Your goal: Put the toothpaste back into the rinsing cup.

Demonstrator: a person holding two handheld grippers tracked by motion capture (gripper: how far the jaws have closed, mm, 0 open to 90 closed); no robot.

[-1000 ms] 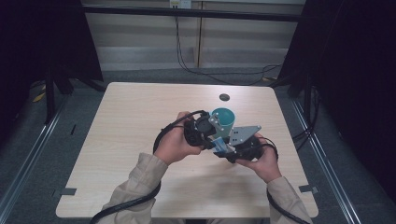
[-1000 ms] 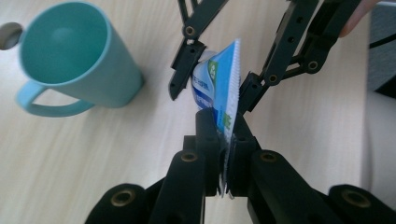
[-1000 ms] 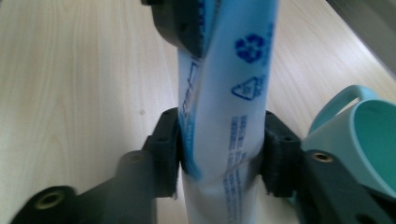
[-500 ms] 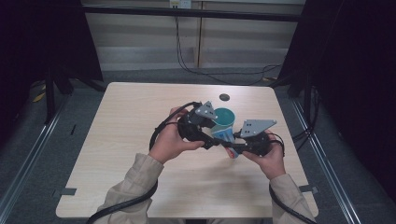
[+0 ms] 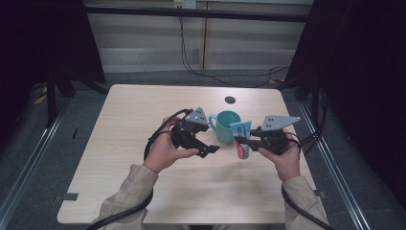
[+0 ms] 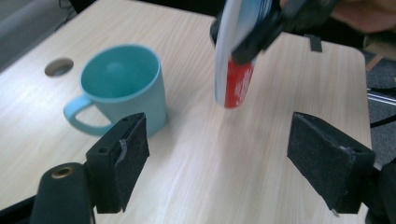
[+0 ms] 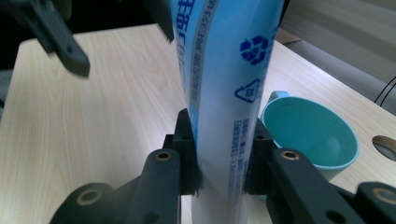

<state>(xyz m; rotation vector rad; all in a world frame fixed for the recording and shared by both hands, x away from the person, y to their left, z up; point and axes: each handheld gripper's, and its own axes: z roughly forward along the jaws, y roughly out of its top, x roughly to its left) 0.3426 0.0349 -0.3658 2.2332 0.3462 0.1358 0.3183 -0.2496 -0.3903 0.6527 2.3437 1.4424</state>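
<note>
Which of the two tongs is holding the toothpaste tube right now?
The right tongs, shut on the toothpaste tube beside the teal mug. The left tongs have just been opening and stand wide with nothing between them.

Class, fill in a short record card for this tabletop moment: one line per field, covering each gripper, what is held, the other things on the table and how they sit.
Left gripper: jaws open, nothing between them; they have just been opening
Right gripper: shut on the toothpaste tube
Tube pose: held roughly upright above the table, red end down
Mug: teal, upright, empty, handle towards the left gripper
Tube and mug: tube beside the mug, not in it
Table hole: beyond the mug, near the far edge
</note>
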